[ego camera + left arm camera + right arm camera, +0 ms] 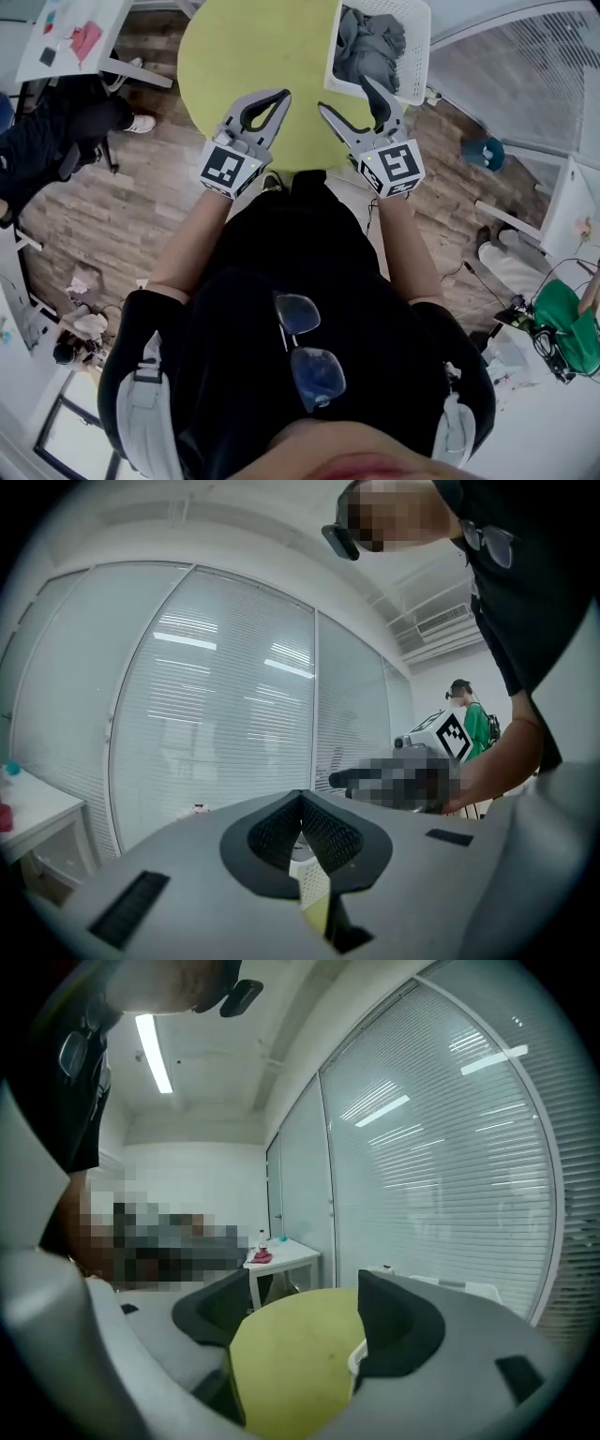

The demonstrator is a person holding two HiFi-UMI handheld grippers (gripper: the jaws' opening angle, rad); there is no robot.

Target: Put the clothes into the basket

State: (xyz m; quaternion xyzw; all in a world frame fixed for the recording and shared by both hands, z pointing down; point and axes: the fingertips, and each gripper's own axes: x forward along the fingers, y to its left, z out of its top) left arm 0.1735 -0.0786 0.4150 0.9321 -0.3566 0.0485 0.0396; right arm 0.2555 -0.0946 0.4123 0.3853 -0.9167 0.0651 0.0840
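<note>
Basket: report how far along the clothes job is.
Done: grey clothes lie in the white basket on the yellow table. In hand: nothing; the left hand-held gripper is shut and empty, the right hand-held gripper open and empty. Left: no clothes show on the visible tabletop, so probably nothing.

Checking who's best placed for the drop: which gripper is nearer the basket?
Right. The right gripper is at the near edge of the basket, overlapping it in the head view. The left gripper is over the table, apart from the basket on its left.
</note>
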